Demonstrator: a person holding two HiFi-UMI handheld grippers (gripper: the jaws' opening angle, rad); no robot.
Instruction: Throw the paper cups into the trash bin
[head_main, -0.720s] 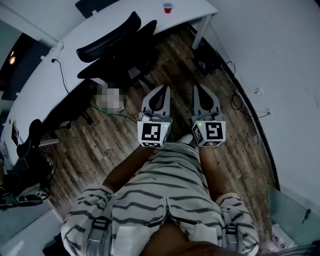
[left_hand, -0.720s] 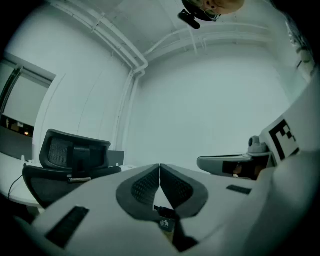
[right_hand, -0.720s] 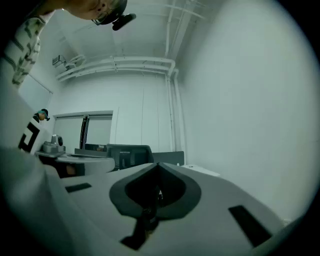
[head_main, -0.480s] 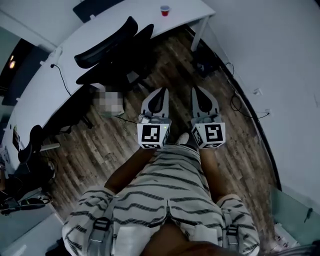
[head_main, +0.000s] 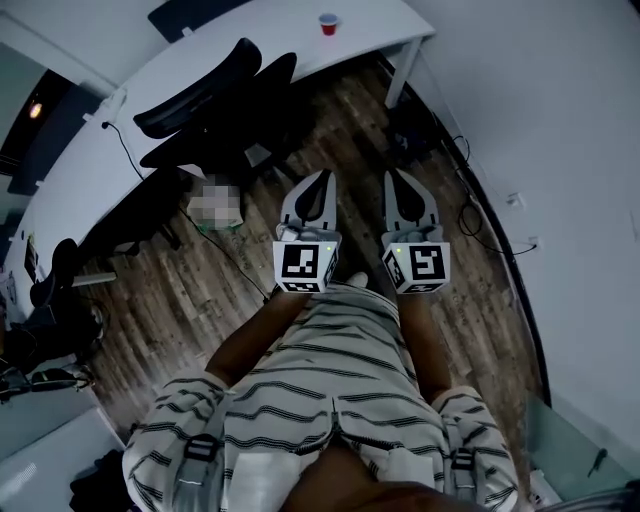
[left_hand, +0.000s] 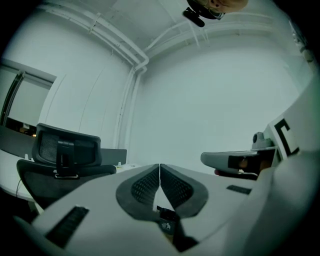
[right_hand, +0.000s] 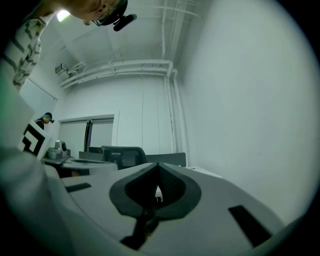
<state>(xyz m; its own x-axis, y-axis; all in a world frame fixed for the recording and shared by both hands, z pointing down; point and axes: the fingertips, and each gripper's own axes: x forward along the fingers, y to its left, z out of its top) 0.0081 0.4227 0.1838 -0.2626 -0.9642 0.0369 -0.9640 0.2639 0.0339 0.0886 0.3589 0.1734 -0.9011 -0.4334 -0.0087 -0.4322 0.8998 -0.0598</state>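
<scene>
— Any lettering worth reading out?
— None legible. Just black-and-white square markers (head_main: 304, 265) on the left gripper (head_main: 323, 180) and right gripper (head_main: 393, 178), no letters or digits. Tiny emblem (left_hand: 165, 226) at the left jaws' root: too blurred.

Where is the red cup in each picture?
Head view: the cup stands at the top edge, on the white desk.
Left gripper view: not in it.
Right gripper view: not in it.
Shared landmark: the black chair, upper left in the head view, at the left in the left gripper view, and just left of the middle in the right gripper view.
</scene>
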